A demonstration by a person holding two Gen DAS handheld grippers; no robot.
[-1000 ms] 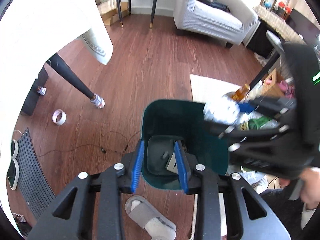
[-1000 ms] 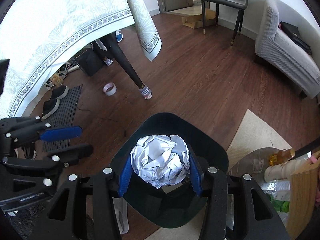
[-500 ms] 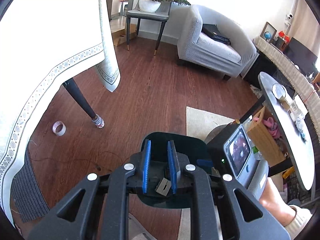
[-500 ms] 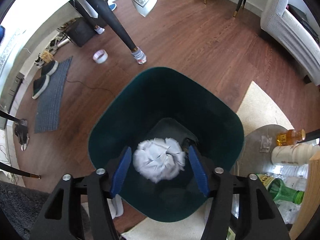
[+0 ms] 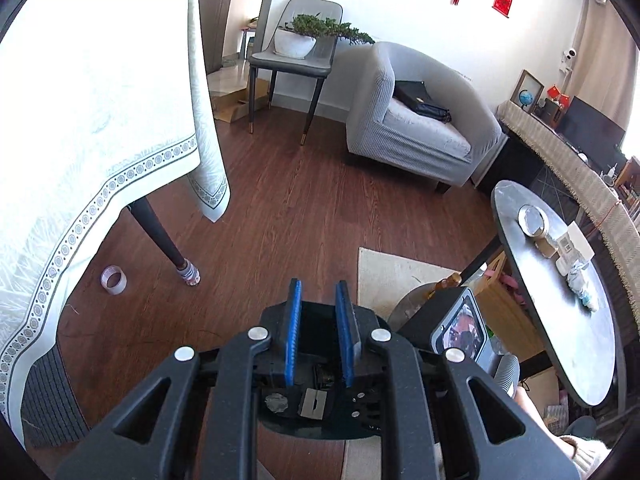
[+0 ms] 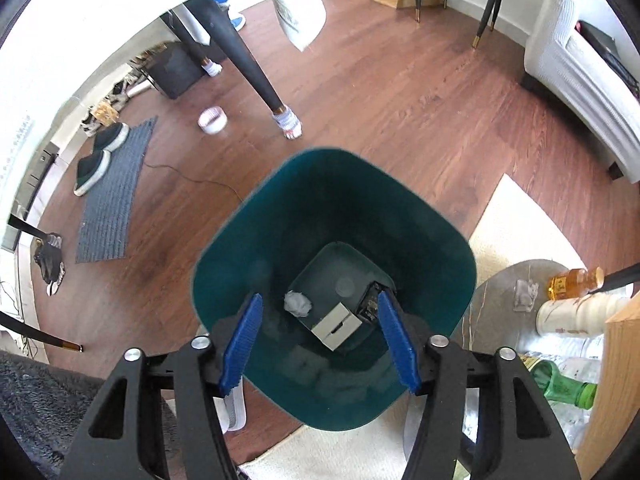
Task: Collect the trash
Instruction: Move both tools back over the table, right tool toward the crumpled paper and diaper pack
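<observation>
Looking through the left wrist view, we see the left gripper (image 5: 319, 334) held above the dark green bin (image 5: 320, 428), jaws narrowly apart and holding nothing; a tape roll (image 5: 113, 279) lies on the wood floor (image 5: 304, 216). Through the right wrist view, the right gripper (image 6: 319, 346) hangs over the bin (image 6: 420, 216), jaws spread wide and empty. A small crumpled paper ball (image 6: 297, 303) and a grey box (image 6: 337, 326) lie on the bin's bottom.
</observation>
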